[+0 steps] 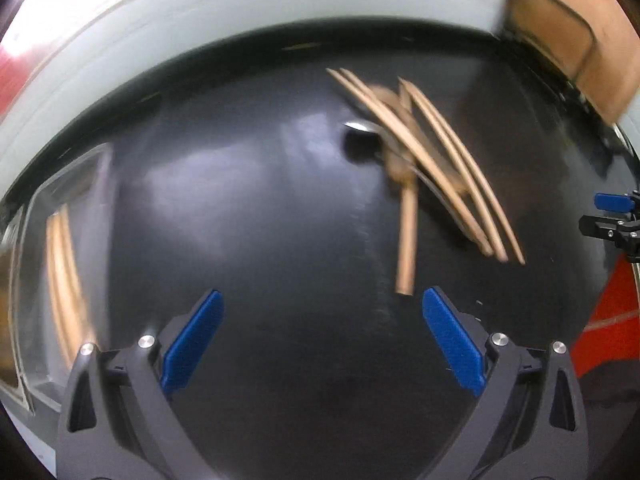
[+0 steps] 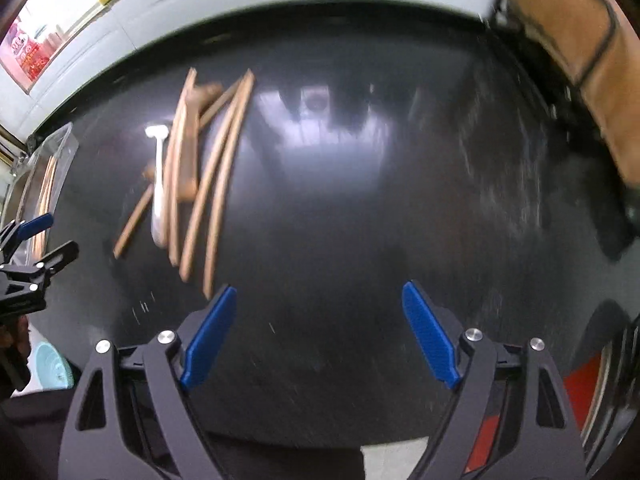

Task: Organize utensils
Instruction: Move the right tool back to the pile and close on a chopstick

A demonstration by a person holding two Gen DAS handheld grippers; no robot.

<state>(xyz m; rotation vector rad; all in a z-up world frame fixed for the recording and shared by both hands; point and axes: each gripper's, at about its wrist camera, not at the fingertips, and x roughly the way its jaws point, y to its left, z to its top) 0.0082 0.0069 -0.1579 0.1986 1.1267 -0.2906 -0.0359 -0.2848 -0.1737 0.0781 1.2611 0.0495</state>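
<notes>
A pile of wooden chopsticks (image 1: 444, 168) lies on the black table, with a wooden spoon (image 1: 406, 236) and a metal spoon (image 1: 360, 132) mixed in. My left gripper (image 1: 322, 340) is open and empty, just short of the wooden spoon's handle end. In the right wrist view the same pile (image 2: 208, 184) lies at the left, with a white spoon (image 2: 159, 184) in it. My right gripper (image 2: 318, 336) is open and empty, to the right of the pile. A clear tray (image 1: 52, 280) at the left holds chopsticks (image 1: 66, 280).
A brown wooden chair (image 1: 560, 40) stands at the far right of the table. The black table (image 2: 380, 220) has a far edge against a pale wall. The right gripper shows at the right edge of the left wrist view (image 1: 616, 220). A light blue item (image 2: 52, 368) sits below the table's left edge.
</notes>
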